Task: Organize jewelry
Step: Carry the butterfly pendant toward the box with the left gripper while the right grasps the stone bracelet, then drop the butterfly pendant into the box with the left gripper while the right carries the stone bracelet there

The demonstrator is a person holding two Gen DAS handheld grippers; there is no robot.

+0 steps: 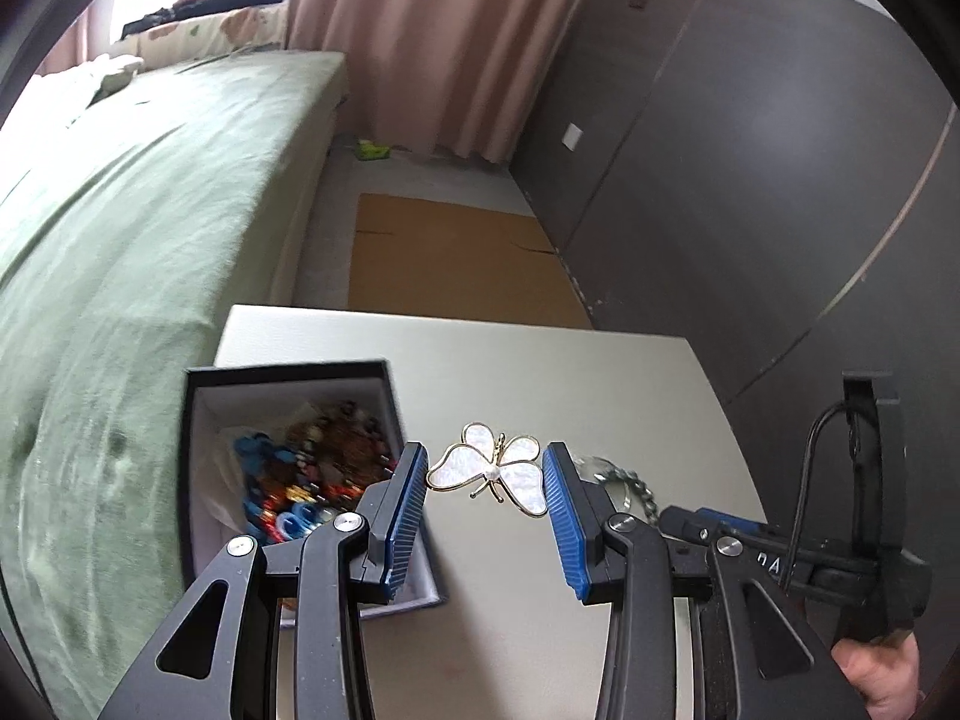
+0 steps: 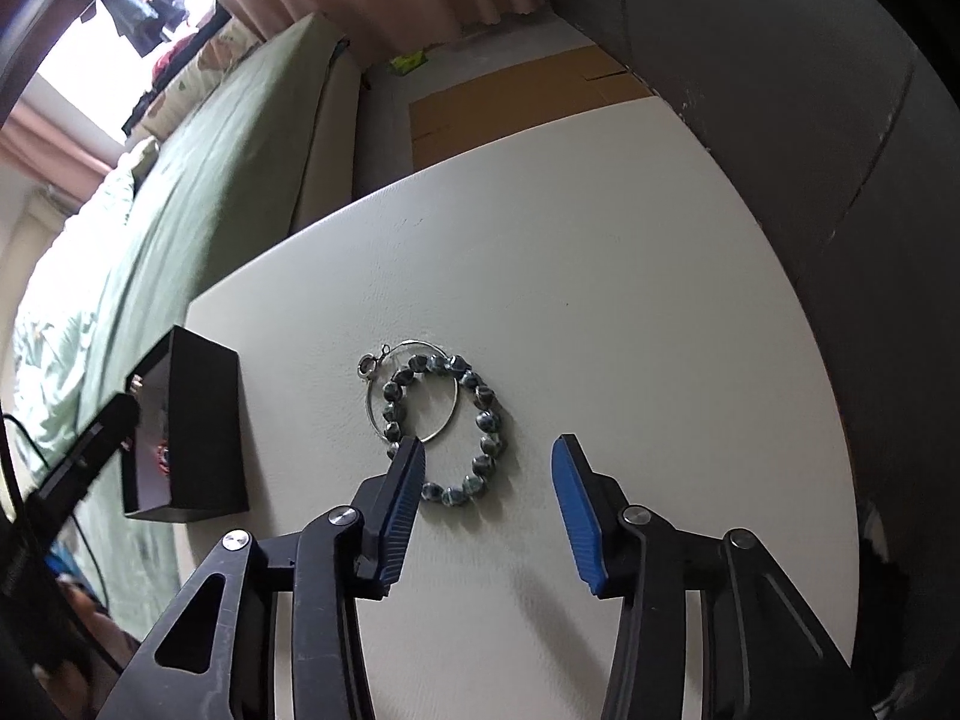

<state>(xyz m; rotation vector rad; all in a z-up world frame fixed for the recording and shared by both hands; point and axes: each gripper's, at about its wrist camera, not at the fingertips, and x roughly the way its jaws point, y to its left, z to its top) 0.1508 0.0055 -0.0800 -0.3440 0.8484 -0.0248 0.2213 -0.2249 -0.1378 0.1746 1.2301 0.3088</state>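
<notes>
Left claw (image 1: 486, 483): clenched on butterfly brooch (image 1: 493, 473) (beside open box (image 1: 288, 375)). Right claw (image 2: 489, 468): released, above beaded bracelet (image 2: 474, 420) on surface (image 2: 600, 300).

Butterfly brooch (image 1: 489, 468) seemingly gripped between left gripper (image 1: 486, 483) pads

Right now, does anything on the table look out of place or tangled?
Yes. The beaded bracelet lies across the thin silver hoop, so the two overlap, loose on the table outside the black box. Nothing looks damaged.
</notes>
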